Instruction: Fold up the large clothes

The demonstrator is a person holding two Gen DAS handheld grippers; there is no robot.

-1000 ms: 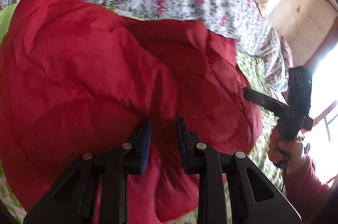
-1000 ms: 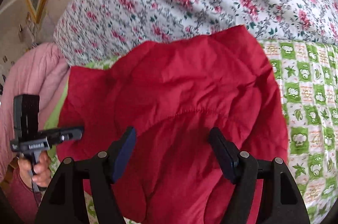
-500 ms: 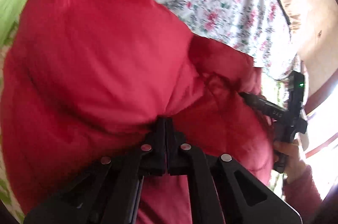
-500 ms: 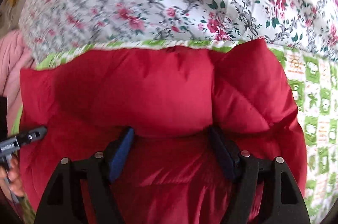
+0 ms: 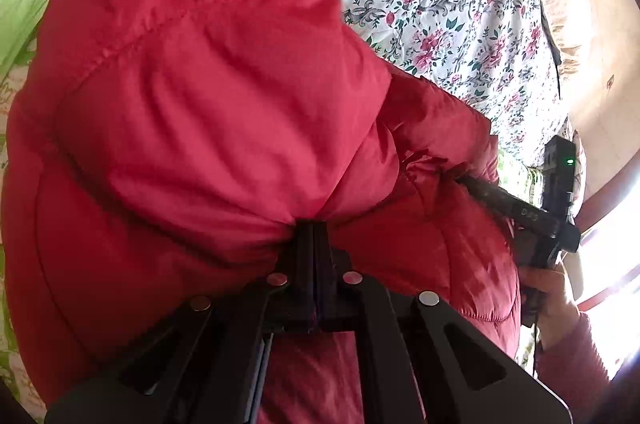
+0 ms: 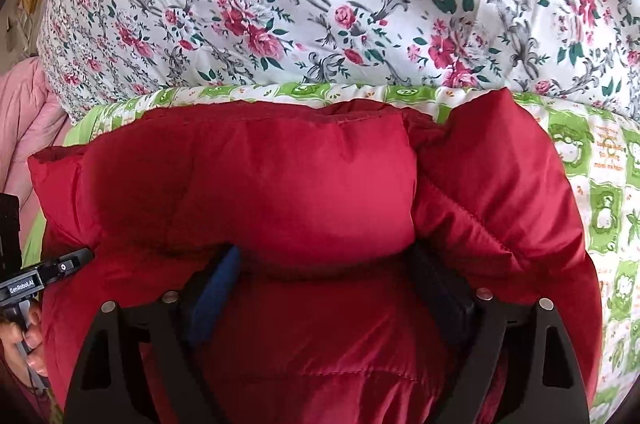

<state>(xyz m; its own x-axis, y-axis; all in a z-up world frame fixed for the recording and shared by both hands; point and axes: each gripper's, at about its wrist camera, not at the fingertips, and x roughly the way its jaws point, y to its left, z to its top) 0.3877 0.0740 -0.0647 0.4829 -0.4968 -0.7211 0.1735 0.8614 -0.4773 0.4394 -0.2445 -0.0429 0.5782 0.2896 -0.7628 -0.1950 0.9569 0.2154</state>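
Pinching the puffy red quilted jacket (image 5: pixel 208 128) at 12 o'clock, my left gripper (image 5: pixel 314 236) is clamped; my right gripper (image 6: pixel 324 264) gapes around its fold.

Bright daylight; fisheye warp (window blown out)

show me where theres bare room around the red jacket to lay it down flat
Bare green-print sheet shows right of the red jacket, plus a thin strip before the floral duvet. It is crowded behind, and by the pink bedding on the left.
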